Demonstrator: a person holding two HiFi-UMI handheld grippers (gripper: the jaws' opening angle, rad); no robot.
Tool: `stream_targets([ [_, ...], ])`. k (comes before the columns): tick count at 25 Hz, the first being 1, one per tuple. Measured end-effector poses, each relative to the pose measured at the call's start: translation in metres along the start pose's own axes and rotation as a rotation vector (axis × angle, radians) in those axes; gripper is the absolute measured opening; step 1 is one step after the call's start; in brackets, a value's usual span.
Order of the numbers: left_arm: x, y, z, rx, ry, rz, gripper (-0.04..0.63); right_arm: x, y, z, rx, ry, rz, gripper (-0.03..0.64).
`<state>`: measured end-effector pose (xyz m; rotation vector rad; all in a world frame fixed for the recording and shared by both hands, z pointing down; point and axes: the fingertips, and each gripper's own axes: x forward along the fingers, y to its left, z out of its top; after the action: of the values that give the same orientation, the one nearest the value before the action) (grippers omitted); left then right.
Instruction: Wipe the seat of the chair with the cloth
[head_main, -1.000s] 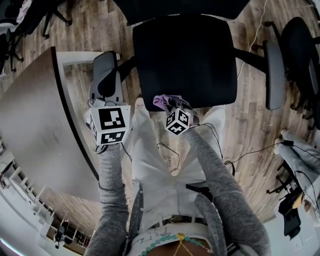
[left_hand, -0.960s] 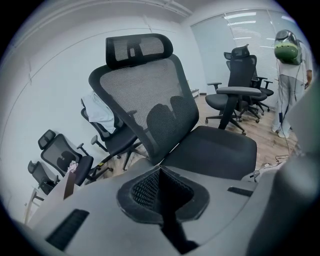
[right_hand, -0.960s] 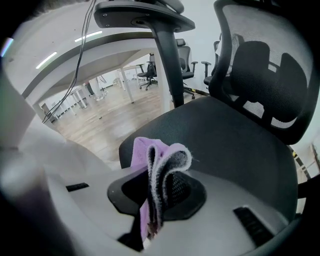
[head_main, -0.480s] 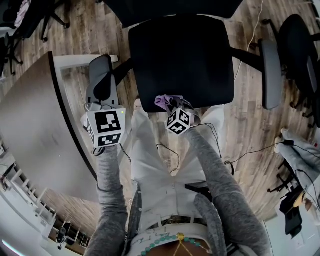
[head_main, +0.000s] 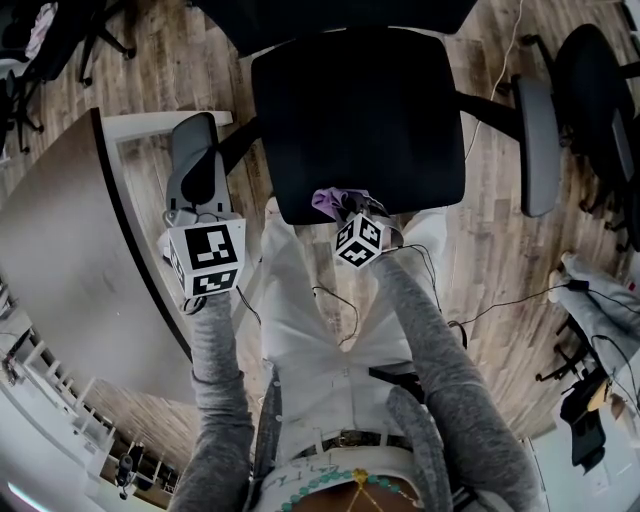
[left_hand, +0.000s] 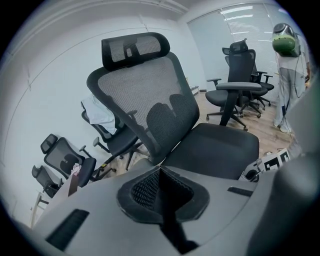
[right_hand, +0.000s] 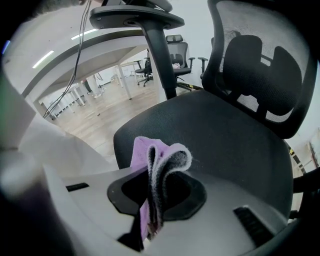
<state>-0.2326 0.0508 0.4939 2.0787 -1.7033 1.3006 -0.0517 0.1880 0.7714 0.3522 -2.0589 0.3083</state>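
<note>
**Inspector A:** Right gripper (right_hand: 150, 212): condition?

**Inspector B:** Jaws pinched on the cloth (right_hand: 159, 162); it is a purple cloth with a grey inner face, folded, and its loop stands out past the jaw tips; no gap shows between jaws and fabric.

**Inspector A:** Position of the seat (head_main: 360, 115) relative to that gripper?

**Inspector B:** Directly ahead of it and slightly below; in the head view the cloth lies over the seat's front edge, the edge nearest the person; whether the cloth touches the upholstery, I cannot tell; the chair (left_hand: 150, 107) is black, its mesh backrest (right_hand: 260, 70) beyond the seat from this gripper.

**Inspector A:** Left gripper (left_hand: 162, 202)?

**Inspector B:** Jaws pressed together with nothing between them; the seat lies ahead of it and to its right; the backrest and headrest rise in front of it.

**Inspector A:** What lies beneath it?

**Inspector B:** In the head view it sits over the near end of the grey armrest (head_main: 193, 160); contact cannot be confirmed; a desk (head_main: 70, 260) lies to its left, over a wooden floor (head_main: 480, 250); the two grippers are apart, the left one clear of the cloth.
</note>
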Motion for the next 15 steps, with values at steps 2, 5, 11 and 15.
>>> stream_targets([
  [2,0.000,0.000,0.000,0.005,0.000,0.004,-0.002,0.000,-0.002,-0.003,-0.014,0.010,-0.005,0.052],
  [5,0.000,-0.001,-0.002,0.004,0.005,0.005,-0.002,-0.002,-0.007,-0.007,-0.013,0.024,-0.013,0.052],
  [11,-0.001,-0.001,0.000,0.011,0.006,0.011,-0.002,-0.009,-0.017,-0.019,0.006,0.037,-0.032,0.052],
  [15,-0.001,-0.001,0.000,0.015,0.009,0.013,-0.002,-0.011,-0.022,-0.024,0.007,0.038,-0.042,0.052],
])
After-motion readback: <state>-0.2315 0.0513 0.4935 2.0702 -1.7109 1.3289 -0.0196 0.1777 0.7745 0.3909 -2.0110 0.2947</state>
